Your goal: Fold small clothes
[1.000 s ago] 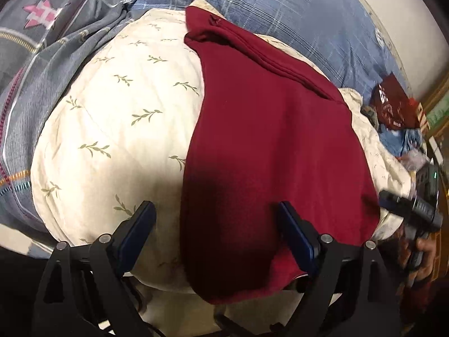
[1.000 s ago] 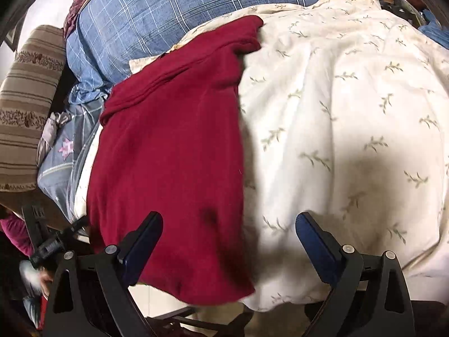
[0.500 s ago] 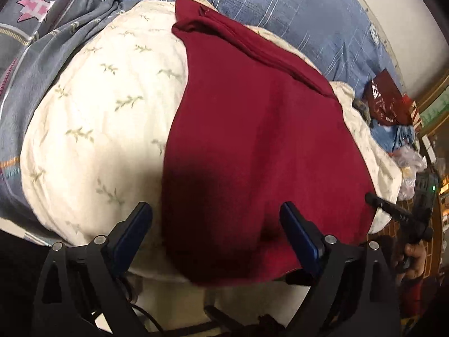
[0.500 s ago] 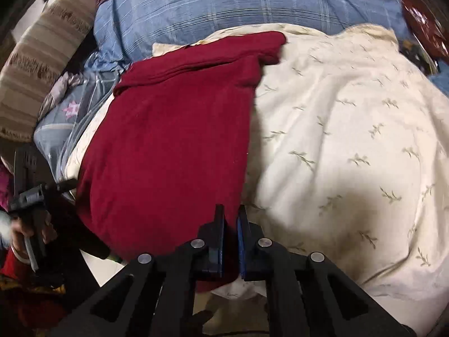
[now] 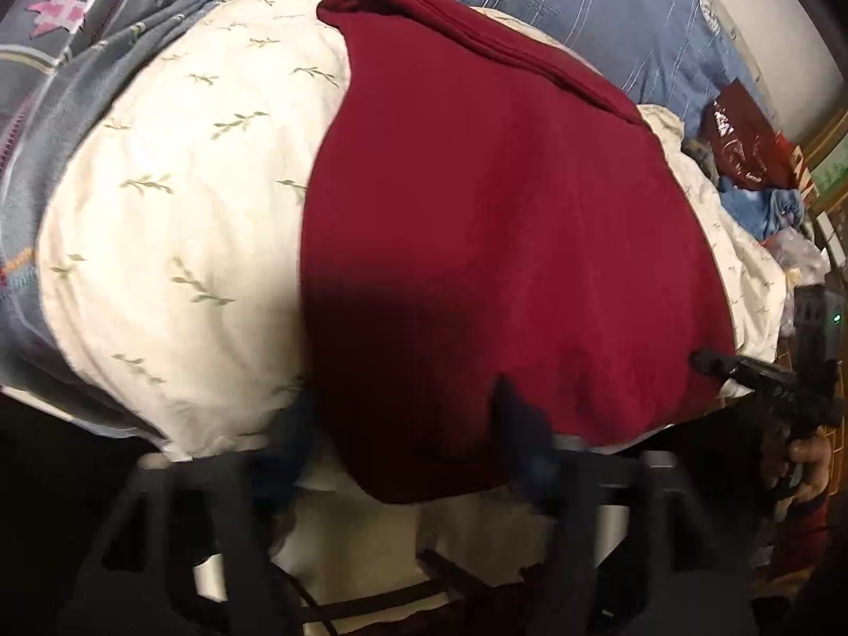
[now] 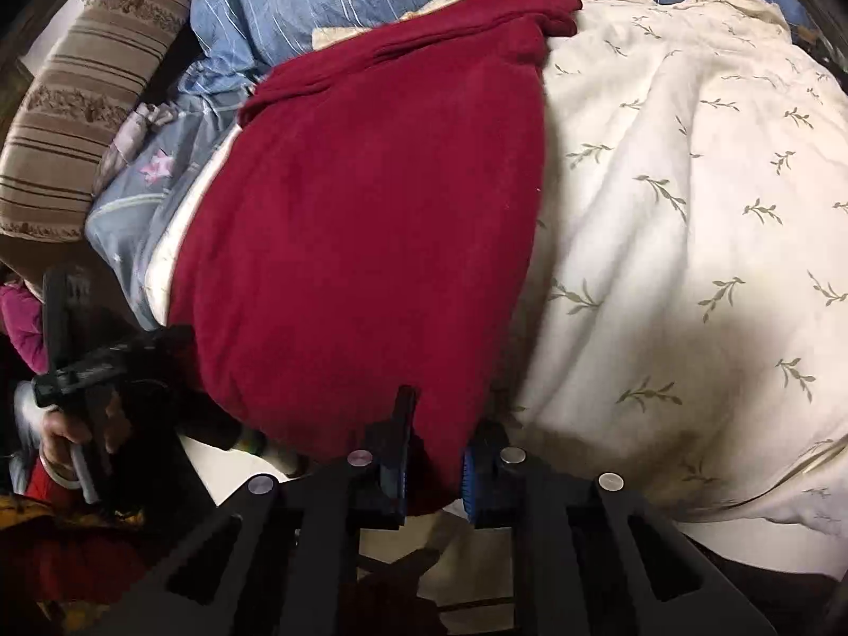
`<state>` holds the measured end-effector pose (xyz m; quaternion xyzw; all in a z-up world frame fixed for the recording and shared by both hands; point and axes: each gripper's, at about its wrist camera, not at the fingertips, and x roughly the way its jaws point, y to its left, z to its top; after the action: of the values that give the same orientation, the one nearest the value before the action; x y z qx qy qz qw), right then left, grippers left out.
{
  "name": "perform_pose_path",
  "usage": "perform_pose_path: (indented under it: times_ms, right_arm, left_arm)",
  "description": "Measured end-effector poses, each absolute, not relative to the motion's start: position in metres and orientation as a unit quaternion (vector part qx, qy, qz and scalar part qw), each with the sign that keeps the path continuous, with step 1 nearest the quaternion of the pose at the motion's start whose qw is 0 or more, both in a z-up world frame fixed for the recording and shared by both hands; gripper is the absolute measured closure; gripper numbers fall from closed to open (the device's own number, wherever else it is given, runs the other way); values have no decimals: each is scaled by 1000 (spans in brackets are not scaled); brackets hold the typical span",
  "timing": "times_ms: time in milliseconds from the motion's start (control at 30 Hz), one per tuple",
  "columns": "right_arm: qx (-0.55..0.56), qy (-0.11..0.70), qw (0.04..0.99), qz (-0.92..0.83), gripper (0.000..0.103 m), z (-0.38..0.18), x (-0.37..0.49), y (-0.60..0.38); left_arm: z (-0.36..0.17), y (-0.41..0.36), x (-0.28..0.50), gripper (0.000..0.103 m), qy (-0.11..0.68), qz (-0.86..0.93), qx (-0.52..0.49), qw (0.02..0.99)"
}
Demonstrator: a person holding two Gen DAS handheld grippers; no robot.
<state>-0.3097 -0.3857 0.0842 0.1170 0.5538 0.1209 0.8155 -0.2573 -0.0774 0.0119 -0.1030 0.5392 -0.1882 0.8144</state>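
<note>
A dark red garment [image 6: 365,244] lies flat on a cream leaf-print quilt [image 6: 689,212]. The right gripper [image 6: 432,469] pinches the garment's near hem between its blue pads. The left gripper [image 5: 408,440], motion-blurred, stands spread wide around the near left corner, gripping nothing.

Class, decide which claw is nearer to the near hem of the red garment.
Right. The right claw is clamped on the red garment at its hem; the left claw straddles that hem, blurred, jaws apart.
</note>
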Motion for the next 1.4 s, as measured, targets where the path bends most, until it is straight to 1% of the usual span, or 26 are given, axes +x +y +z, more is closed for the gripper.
perform_pose_path:
  times_ms: [33, 67, 167, 300, 433, 533, 633, 767, 833, 900, 933, 967, 1000, 1033, 1067, 1133, 1200, 1267, 1400]
  right_arm:
    - [129, 545, 818, 130, 91, 90, -311, -388]
    - [145, 532, 822, 141, 92, 97, -310, -389]
    - [187, 488, 835, 171, 93, 124, -304, -398]
    - [216, 431, 854, 196, 94, 155, -279, -405]
    - [215, 379, 880, 189, 94, 181, -228, -408]
    - [221, 358, 891, 171, 94, 190, -179, -415]
    - [229, 354, 895, 145, 94, 188, -127, -429]
    - [245, 373, 889, 98, 94, 163, -63, -446]
    - [252, 385, 886, 56, 88, 141, -38, -456]
    - [231, 408, 883, 16, 60, 126, -25, -458]
    - [216, 413, 885, -7, 52, 121, -26, -460]
    - [210, 408, 889, -13, 45, 121, -30, -462]
    - [206, 397, 894, -14, 41, 122, -37, -465]
    - [203, 385, 900, -16, 39, 126, -47, -469]
    - [202, 379, 903, -19, 36, 128, -52, -471]
    - [199, 368, 908, -20, 36, 136, -60, -474]
    - [185, 366, 912, -2, 38, 142, -60, -467]
    - [150, 372, 916, 17, 41, 145, -58, -448]
    - [76, 402, 912, 20, 41, 134, -26, -411]
  left_arm:
    - [14, -76, -257, 86, 543, -198, -112, 808]
    - [19, -73, -256, 91, 546, -209, -123, 802]
    - [48, -72, -254, 92, 527, -241, -117, 806]
    - [93, -58, -230, 92, 480, -268, -154, 821]
    - [122, -57, -186, 92, 444, -256, -167, 842]
    - [138, -63, -142, 92, 419, -251, -175, 855]
    - [138, -70, -93, 92, 411, -241, -181, 860]
    - [122, -82, -25, 92, 415, -216, -193, 863]
    - [105, -80, 6, 90, 422, -192, -215, 859]
    - [93, -76, 22, 77, 432, -181, -223, 855]
    - [88, -73, 26, 63, 432, -184, -230, 853]
    - [87, -70, 25, 51, 425, -187, -236, 854]
    - [90, -69, 25, 44, 420, -185, -234, 857]
    - [94, -68, 23, 30, 411, -179, -223, 866]
    - [100, -66, 20, 24, 396, -170, -207, 879]
    - [110, -59, 11, 22, 364, -160, -202, 895]
    - [111, -56, 11, 21, 362, -164, -212, 893]
    - [105, -58, 11, 21, 374, -163, -204, 890]
    - [86, -77, 24, 21, 414, -126, -155, 888]
